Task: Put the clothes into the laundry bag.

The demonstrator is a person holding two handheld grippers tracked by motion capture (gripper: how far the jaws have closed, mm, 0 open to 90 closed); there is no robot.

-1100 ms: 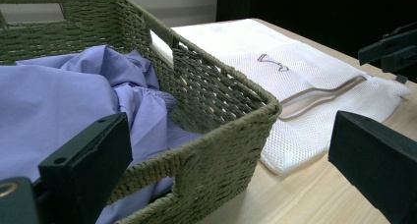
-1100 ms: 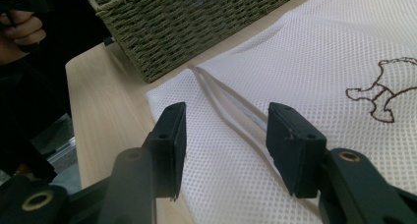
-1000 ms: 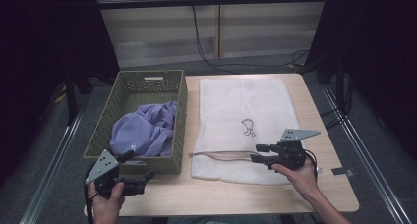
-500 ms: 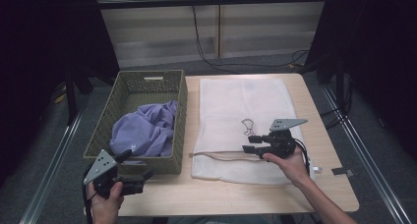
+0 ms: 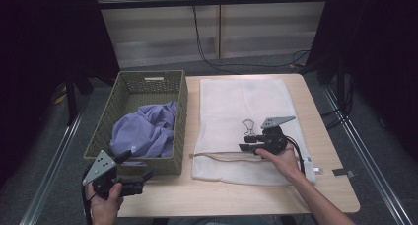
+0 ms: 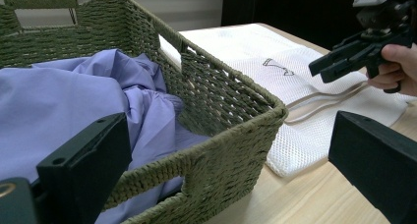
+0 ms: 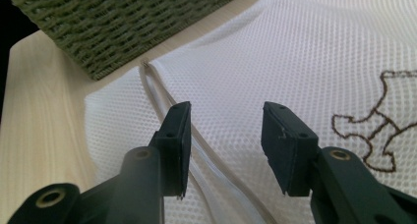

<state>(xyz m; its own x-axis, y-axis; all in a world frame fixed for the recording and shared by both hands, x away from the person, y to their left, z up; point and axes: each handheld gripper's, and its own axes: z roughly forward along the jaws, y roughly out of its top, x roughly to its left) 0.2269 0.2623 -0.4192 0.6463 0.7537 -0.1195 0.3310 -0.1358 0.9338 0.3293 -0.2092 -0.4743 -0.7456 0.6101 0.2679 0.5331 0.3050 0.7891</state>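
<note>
Drawstring is being closed in on by the right hand-held gripper, apparently ungripped; left hand-held gripper is held open; shirt is unpacked.

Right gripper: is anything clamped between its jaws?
No, the right gripper has its jaws apart above the white mesh bag, nothing pinched.

The purple cloth sinks behind the woven basket's six o'clock wall, its lower folds hidden. The embroidered motif on the white mesh bag is too small to read from above and cut off at three o'clock in the right gripper view. The bench's six o'clock edge leaves the frame.
</note>
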